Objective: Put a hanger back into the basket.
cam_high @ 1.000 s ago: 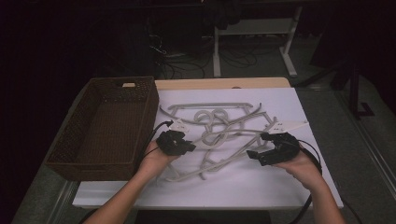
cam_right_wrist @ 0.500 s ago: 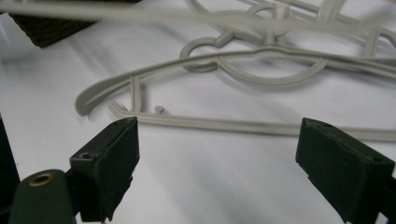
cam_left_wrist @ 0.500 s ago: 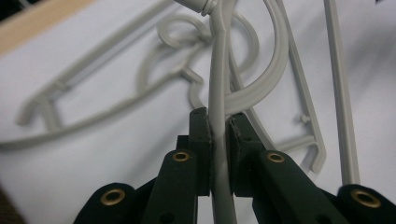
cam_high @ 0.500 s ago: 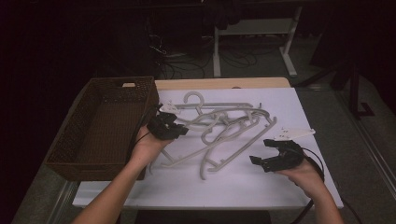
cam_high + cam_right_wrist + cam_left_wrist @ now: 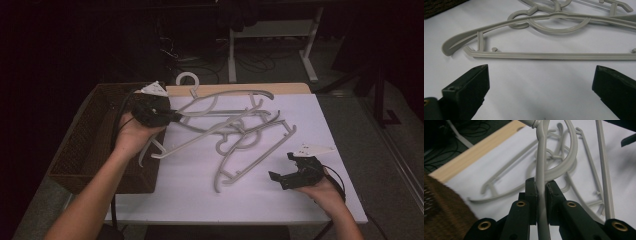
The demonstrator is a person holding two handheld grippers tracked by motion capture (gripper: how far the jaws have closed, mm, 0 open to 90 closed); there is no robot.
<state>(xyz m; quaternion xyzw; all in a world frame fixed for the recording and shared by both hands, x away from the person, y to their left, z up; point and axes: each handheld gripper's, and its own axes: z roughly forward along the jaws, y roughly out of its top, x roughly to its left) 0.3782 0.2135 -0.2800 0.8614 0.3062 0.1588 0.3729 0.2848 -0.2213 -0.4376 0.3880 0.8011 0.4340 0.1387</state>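
Grey plastic hanger (image 5: 220, 102) sits at upper centre of the high view, lifted over the white table (image 5: 190, 195), its bar clamped between the jaws of the left gripper (image 5: 172, 116) beside the wicker basket (image 5: 87, 145). Right gripper (image 5: 274, 176), lower right, has its jaws spread wide and holds nothing; more hangers (image 5: 250, 150) lie tangled mid-frame.

No readable text, labels or numbers.
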